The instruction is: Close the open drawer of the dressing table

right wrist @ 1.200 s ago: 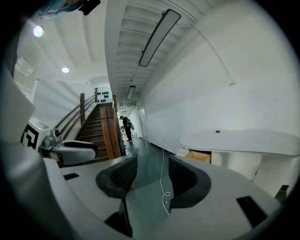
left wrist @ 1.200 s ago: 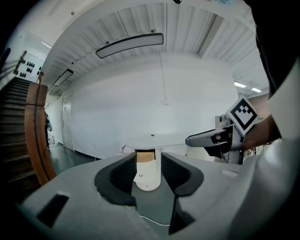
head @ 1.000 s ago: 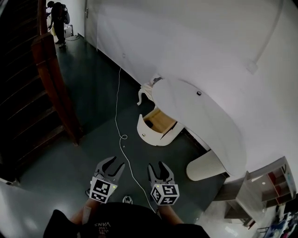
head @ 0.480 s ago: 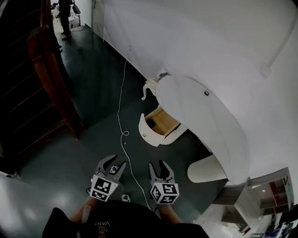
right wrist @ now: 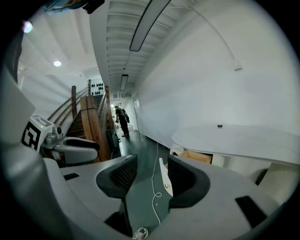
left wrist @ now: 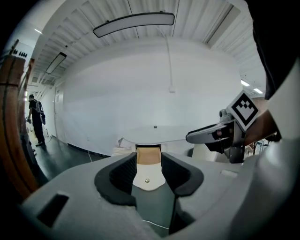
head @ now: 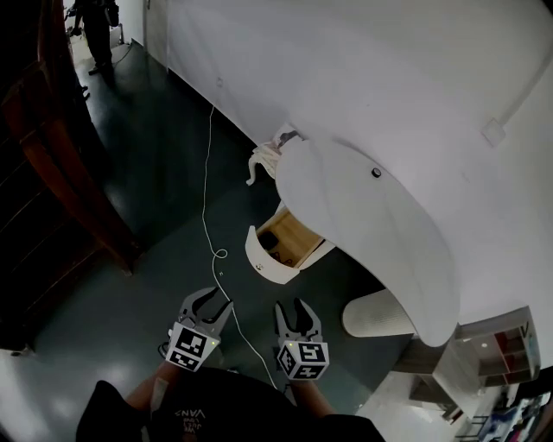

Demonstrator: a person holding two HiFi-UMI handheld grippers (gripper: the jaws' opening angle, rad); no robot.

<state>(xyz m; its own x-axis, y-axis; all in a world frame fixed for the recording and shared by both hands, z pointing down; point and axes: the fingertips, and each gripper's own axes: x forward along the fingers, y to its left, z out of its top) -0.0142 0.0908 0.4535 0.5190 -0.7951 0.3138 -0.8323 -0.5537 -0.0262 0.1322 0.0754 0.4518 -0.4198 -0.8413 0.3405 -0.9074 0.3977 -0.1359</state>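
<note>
The white dressing table (head: 363, 216) has a rounded top and stands against the white wall. Its drawer (head: 276, 246) is pulled out toward me, showing a wooden inside and a curved white front with a small knob (left wrist: 146, 180). My left gripper (head: 204, 308) and right gripper (head: 292, 317) hang side by side, low in the head view, well short of the drawer. Both are open with nothing between their jaws. In the left gripper view the drawer front (left wrist: 149, 176) sits straight ahead between the jaws. The right gripper view shows the drawer front (right wrist: 165, 177) edge-on, just ahead.
A thin white cable (head: 210, 207) runs across the dark floor from the wall toward my feet. A wooden staircase (head: 60, 147) rises at the left. A person (head: 91, 26) stands far down the corridor. A white ribbed stool (head: 373, 312) sits under the table's right end.
Both grippers have moved forward toward the dressing table. The drawer and table appear nearer and shifted slightly left in the head view. Jaws stay open.
</note>
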